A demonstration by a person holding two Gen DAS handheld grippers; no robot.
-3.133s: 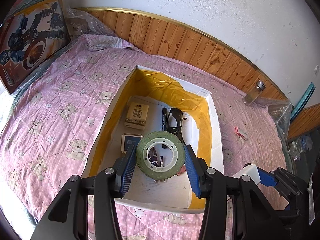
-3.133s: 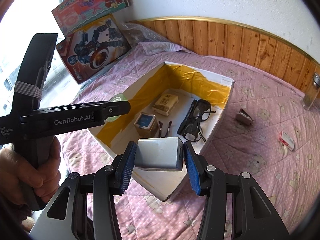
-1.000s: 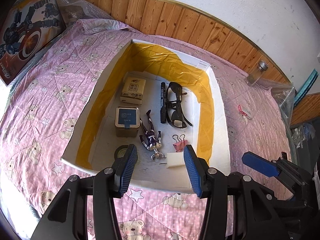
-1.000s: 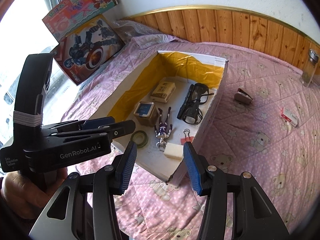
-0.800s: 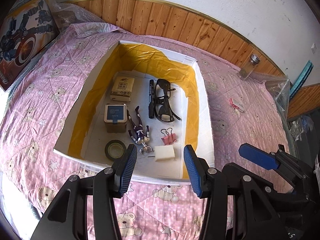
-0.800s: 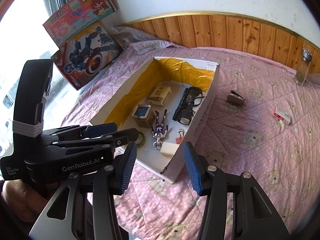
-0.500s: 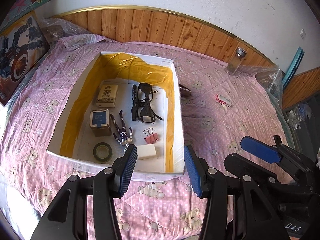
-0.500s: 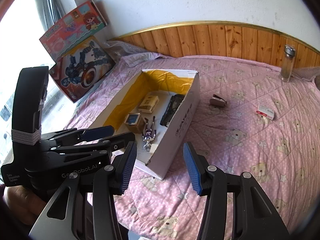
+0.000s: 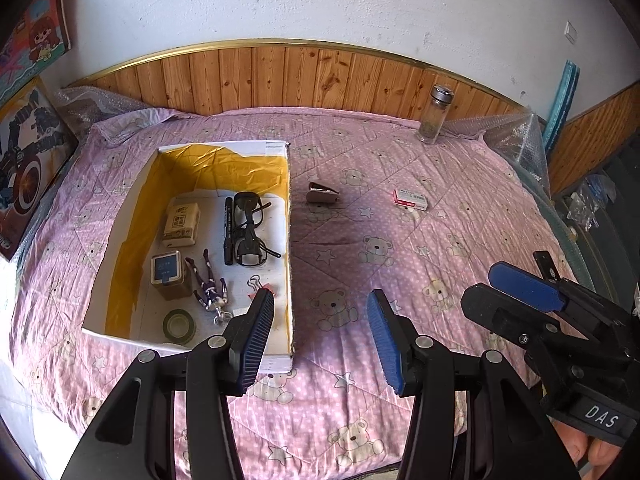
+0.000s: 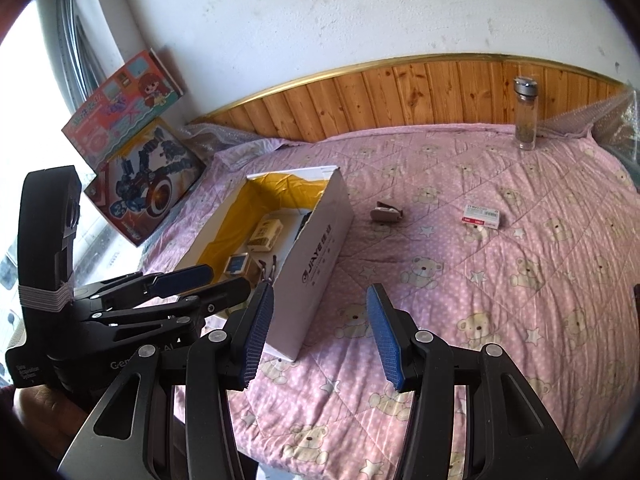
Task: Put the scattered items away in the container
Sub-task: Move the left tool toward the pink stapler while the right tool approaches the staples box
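Two items lie loose on the bed quilt (image 9: pixel 400 216), outside the box (image 9: pixel 289 208): a small grey stapler (image 9: pixel 322 197) just beyond the box's right wall, and a red-and-white staple packet (image 9: pixel 410 199) further toward the bed's right edge. A glass jar (image 9: pixel 434 114) stands upright at the headboard edge; I can't say it belongs in the tidy.

Both my grippers are empty with jaws spread wide. My left gripper (image 9: pixel 320 334) hovers over the near right corner of the box; my right gripper (image 10: pixel 318 334) hangs over bare quilt to the right of it.

From my right gripper, the stapler (image 10: pixel 386 213) lies ahead and slightly right, its long axis running roughly across the bed. The packet (image 10: pixel 481 215) sits further right, also lengthwise across. My right hand looks nearer to both, so I judge it should take the next pick.
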